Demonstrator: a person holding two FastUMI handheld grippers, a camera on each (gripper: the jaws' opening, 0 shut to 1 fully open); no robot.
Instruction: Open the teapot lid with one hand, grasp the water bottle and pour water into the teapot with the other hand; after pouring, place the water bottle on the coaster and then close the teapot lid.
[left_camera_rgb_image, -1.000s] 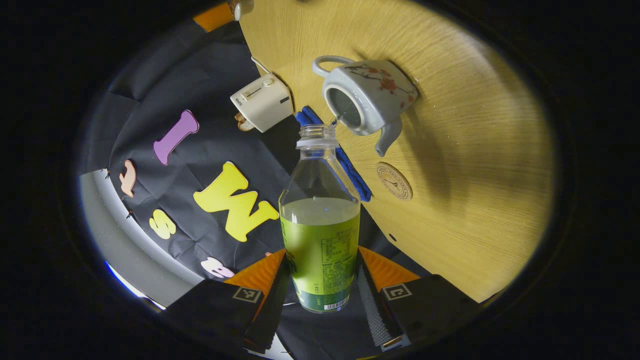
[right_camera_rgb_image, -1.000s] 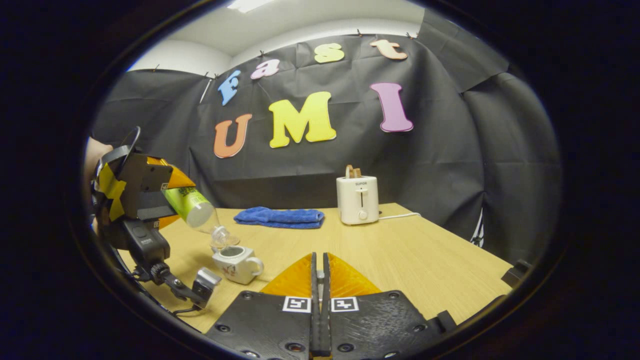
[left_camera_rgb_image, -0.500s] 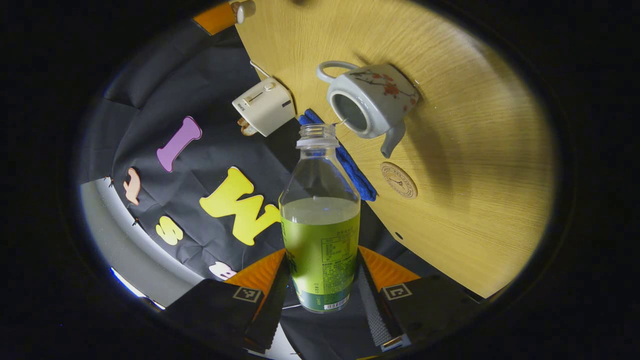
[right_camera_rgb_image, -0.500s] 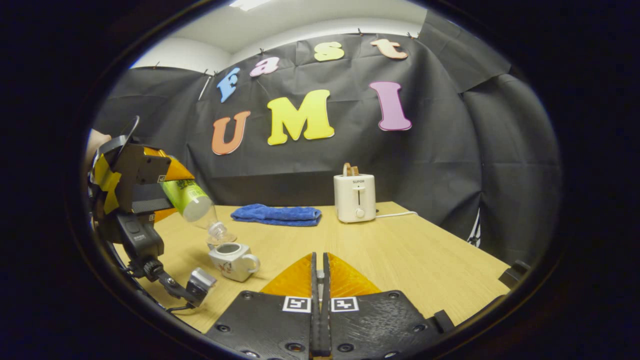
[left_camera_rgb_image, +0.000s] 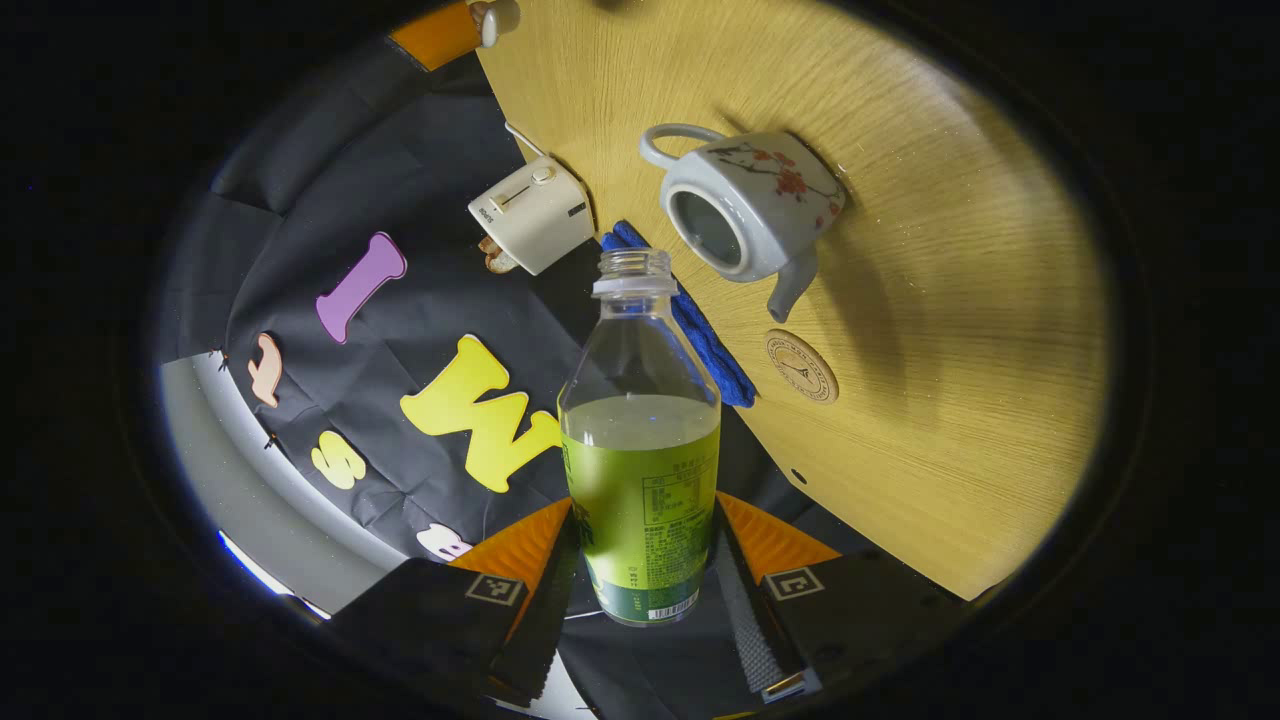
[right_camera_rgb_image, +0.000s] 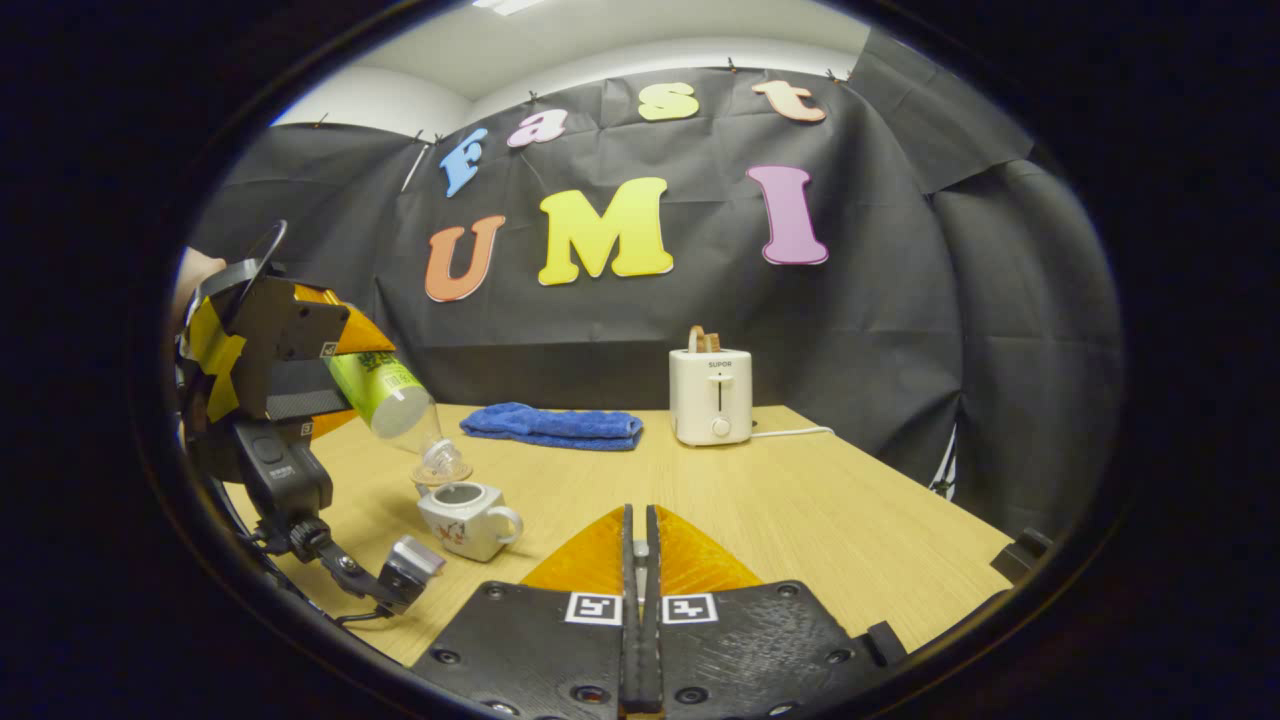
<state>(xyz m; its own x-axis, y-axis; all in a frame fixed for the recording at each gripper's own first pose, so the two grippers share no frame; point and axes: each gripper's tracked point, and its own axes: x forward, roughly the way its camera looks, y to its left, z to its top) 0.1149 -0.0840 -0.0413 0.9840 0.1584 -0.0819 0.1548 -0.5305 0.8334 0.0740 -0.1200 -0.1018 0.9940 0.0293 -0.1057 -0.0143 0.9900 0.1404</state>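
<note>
Both views sharing teapot (left_camera_rgb_image: 748, 205) (right_camera_rgb_image: 468, 519), opposite sides.

The right tongs (right_camera_rgb_image: 640, 620) meet, hiding the lid; the towel (left_camera_rgb_image: 700, 330) lies partly behind the bottle (left_camera_rgb_image: 640, 440).

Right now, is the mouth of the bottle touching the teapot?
Apart. The right gripper view shows the bottle tilted, its mouth hanging just above the open teapot.

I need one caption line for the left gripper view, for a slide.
Left gripper tilts the water bottle toward the open teapot.
</note>
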